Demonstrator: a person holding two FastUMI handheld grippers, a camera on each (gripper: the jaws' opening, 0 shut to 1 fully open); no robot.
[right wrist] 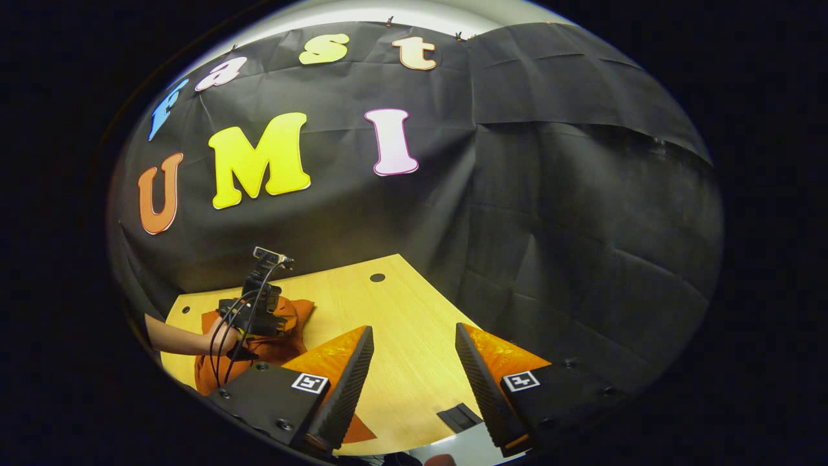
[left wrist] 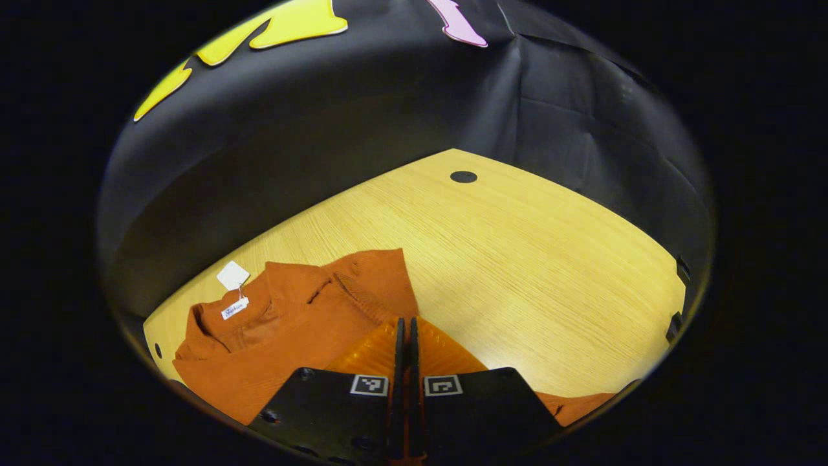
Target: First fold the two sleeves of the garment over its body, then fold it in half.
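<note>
While the garment (left wrist: 291,330) is seen at lower left of the left gripper view, spread on the wooden table (left wrist: 517,259) w/ collar and paper tags (left wrist: 233,275) toward upper left, the left gripper (left wrist: 405,336) is held right over its right-hand portion, fingers pressed together; a sliver of orange shows in the gap lower down, so cloth is prob. pinched, though that can't be confirmed. More cloth is seen at bottom right, past the fingers. In the right gripper view the right gripper (right wrist: 414,362) is seen w/ fingers spread wide over bare table, the garment lying to lower left of them, a corner of it reaching under the left finger. The left gripper is judged far nearer; any sleeve fold would be carried leftward in its frame, across the body.
</note>
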